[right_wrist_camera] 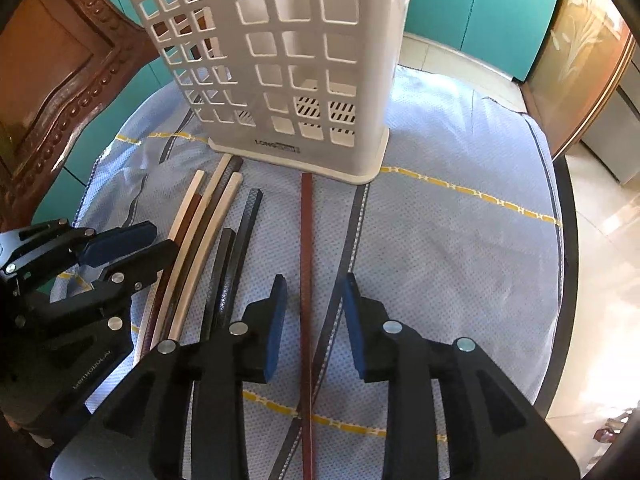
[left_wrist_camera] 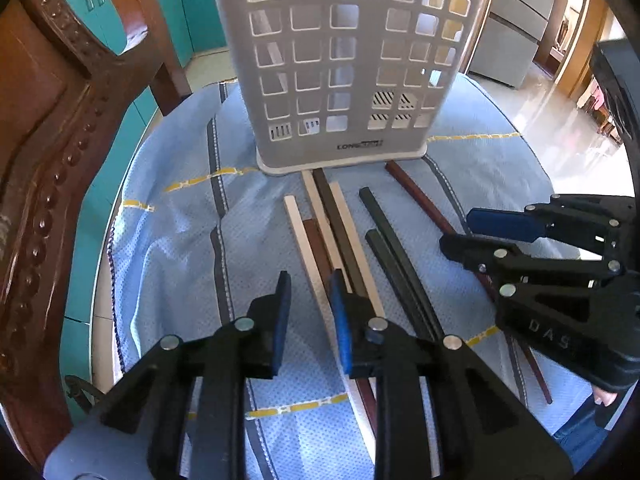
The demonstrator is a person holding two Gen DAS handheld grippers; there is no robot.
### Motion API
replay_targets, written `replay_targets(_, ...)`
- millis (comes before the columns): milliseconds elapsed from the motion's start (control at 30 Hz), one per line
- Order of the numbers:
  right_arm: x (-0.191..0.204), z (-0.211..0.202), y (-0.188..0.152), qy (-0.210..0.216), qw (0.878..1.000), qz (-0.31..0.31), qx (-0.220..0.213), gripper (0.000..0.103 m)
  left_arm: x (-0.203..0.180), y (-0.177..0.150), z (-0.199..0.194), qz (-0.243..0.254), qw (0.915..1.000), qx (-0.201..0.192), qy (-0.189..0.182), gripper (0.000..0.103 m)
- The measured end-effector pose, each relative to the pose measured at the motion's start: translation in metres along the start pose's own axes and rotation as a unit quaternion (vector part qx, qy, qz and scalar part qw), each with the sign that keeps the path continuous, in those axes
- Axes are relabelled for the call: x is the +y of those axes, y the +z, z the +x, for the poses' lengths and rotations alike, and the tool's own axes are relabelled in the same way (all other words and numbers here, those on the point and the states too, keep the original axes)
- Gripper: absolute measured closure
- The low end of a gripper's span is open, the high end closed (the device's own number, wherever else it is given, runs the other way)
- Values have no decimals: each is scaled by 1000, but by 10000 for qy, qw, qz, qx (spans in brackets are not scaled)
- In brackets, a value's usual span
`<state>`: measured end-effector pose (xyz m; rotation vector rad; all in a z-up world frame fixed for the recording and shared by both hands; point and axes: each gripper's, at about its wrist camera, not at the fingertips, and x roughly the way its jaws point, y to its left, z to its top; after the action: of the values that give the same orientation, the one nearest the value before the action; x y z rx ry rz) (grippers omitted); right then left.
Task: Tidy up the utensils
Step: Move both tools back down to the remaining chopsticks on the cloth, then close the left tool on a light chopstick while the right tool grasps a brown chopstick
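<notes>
A white perforated utensil holder (left_wrist_camera: 340,60) stands upright on a blue cloth; it also shows in the right wrist view (right_wrist_camera: 288,64). Several chopsticks lie in front of it: cream (left_wrist_camera: 300,236), dark brown (left_wrist_camera: 340,220), black (left_wrist_camera: 392,248) and one reddish-brown (left_wrist_camera: 420,196). My left gripper (left_wrist_camera: 310,292) is open above the cream and brown chopsticks, holding nothing. My right gripper (right_wrist_camera: 314,300) is open, with the lone reddish-brown chopstick (right_wrist_camera: 307,280) lying on the cloth between its fingers. Each gripper shows in the other's view, the right (left_wrist_camera: 472,232) and the left (right_wrist_camera: 148,244).
The blue cloth (right_wrist_camera: 460,220) covers a round table. A carved wooden chair (left_wrist_camera: 48,140) stands close at the left. Teal cabinets (right_wrist_camera: 480,12) and a tiled floor lie beyond the table edge.
</notes>
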<state>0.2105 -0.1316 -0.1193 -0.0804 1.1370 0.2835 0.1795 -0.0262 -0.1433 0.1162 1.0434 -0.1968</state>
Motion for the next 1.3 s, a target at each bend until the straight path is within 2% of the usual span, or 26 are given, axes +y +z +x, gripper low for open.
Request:
replay_targets(33, 1, 0, 0, -35, 10000, -36, -20, 74, -2, 0, 0, 12, 10000, 2, -27, 82)
replay_targets(67, 1, 1, 0, -60, 10000, -54, -35, 74, -4, 0, 0, -2, 10000, 6, -72, 89)
replay_targets(100, 2, 0, 1, -82, 9999, -57, -43, 74, -4, -2, 0, -34, 9998, 27, -194, 92)
replay_targets(167, 2, -1, 0, -146, 9999, -64, -40, 77, -2, -2, -3, -8, 9999, 47, -151, 96)
replay_targets(233, 2, -1, -2, -250, 9996, -95, -38, 97, 3, -2, -3, -42, 9999, 59, -150, 100)
replay_targets(300, -1, -2, -4, -160, 9999, -28, 0, 97, 7, -3, -5, -33, 9998, 80, -175, 102)
replay_targets(467, -12, -5, -8, -133, 9998, 131, 37, 97, 27, -1, -16, -90, 10000, -25, 28, 102)
replay_targets(567, -19, -8, -10, -53, 9996, 279, 58, 97, 38, 2, -28, -253, 9996, -110, -49, 102)
replay_targets(700, -27, -11, -9, 3, 9992, 404, -3, 88, 51, 7, -32, -483, 9986, -172, -141, 98)
replay_targets(833, -28, -11, -6, 8, 9991, 414, -30, 78, 59, 10, -24, -621, 9979, -108, -173, 88)
replay_targets(967, -22, -11, -1, -56, 9995, 301, -20, 77, 45, 11, -19, -444, 9986, 11, -294, 83)
replay_targets(1100, -17, -10, -3, -155, 9996, 220, -16, 77, 34, 15, -9, -280, 9994, 49, -182, 82)
replay_targets(1300, -10, -7, -7, -264, 9996, 128, -15, 76, 47, 38, 7, -818, 9965, -1, -191, 82)
